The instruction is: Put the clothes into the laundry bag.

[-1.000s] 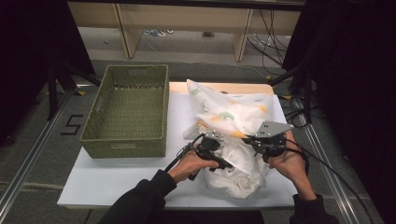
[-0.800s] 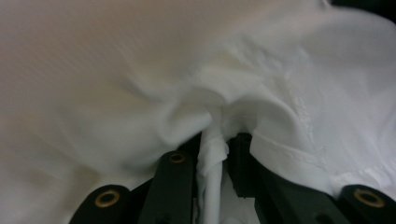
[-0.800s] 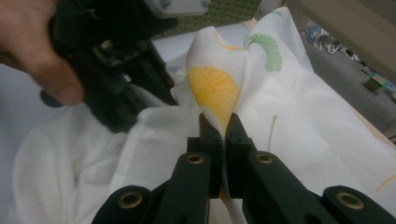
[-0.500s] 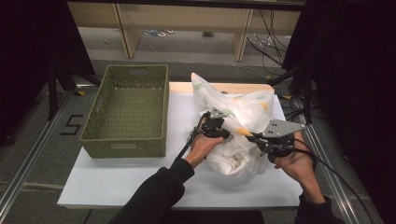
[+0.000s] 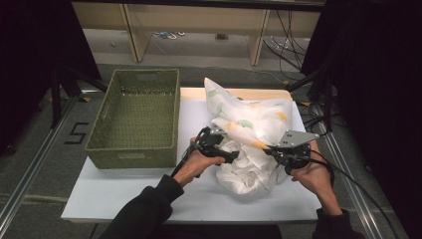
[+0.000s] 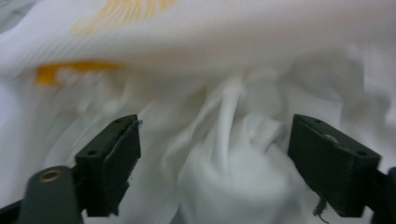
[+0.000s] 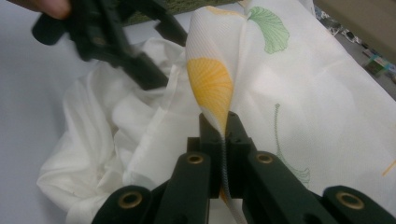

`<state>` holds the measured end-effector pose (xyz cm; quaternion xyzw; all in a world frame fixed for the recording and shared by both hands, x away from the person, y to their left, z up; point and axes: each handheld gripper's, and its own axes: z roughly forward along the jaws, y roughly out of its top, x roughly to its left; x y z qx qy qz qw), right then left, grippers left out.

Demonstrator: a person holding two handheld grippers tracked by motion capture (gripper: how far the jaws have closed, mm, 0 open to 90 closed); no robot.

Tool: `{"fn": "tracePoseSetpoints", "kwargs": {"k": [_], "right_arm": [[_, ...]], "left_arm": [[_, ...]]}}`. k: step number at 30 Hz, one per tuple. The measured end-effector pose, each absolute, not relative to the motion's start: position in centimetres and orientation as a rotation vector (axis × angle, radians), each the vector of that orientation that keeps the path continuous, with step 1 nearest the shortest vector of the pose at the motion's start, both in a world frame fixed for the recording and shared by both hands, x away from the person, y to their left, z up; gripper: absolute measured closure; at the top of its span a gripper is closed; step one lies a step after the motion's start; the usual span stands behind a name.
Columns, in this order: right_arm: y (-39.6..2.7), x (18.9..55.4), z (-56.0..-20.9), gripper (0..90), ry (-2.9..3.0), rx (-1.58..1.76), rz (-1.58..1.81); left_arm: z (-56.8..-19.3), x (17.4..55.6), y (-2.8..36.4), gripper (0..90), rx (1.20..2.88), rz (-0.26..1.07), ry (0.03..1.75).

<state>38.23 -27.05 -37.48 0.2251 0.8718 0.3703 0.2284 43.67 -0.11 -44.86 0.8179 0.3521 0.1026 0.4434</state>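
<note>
- White leaf-printed cloth [image 5: 251, 142] is lying crumpled near the bench's [image 5: 124, 194] right edge.
- Right gripper [image 7: 223, 135] is pinching its fold; left gripper [image 6: 215, 163], jaws just opened wide, is hovering over bunched fabric.
- Grabbing several layers may tangle it.

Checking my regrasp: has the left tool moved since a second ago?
Yes. The left tool has shifted up the high view, from level with the green basket's near rim to farther along it, jaws just opened over the white cloth.

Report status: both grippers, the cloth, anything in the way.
Right gripper shut on cloth, fold pinched. Left gripper jaws just opened, cloth bunched between, not pressed. Green basket left of cloth, clear of it.
</note>
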Motion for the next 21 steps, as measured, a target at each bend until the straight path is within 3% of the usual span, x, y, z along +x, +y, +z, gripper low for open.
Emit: {"fn": "tracePoseSetpoints", "kwargs": {"k": [4, 8, 11, 12, 13, 14, 17, 21], "right_arm": [[-26.7, 38.3, -37.7, 89.9, 2.409, 0.609, 1.019], [-26.4, 38.3, -37.8, 89.9, 2.416, 0.609, 1.011], [-26.5, 38.3, -37.9, 89.9, 2.419, 0.600, 1.016], [-26.5, 38.4, -38.0, 89.9, 2.422, 0.602, 1.016], [-26.5, 38.3, -38.0, 89.9, 2.422, 0.618, 1.015], [-26.5, 38.3, -38.0, 89.9, 2.422, 0.618, 1.015], [-26.5, 38.1, -37.8, 89.9, 2.433, 0.611, 1.016], [-26.6, 38.1, -37.6, 89.9, 2.426, 0.599, 1.031]], "left_arm": [[-46.5, 44.4, 0.8, 14.3, 2.036, 0.226, 0.917], [-47.5, 45.7, -0.4, 8.8, 2.057, 0.288, 0.828], [-48.3, 46.6, -1.6, 35.7, 1.986, 0.185, 0.847], [-48.5, 46.9, -1.9, 35.7, 1.989, 0.151, 0.843], [-48.5, 47.1, -2.5, 64.0, 1.973, 0.137, 0.832], [-48.5, 47.1, -2.5, 70.2, 1.973, 0.137, 0.832], [-47.4, 46.3, -3.5, 77.7, 1.936, 0.153, 0.803], [-46.1, 45.8, -3.9, 78.7, 1.859, 0.133, 0.794]]}}
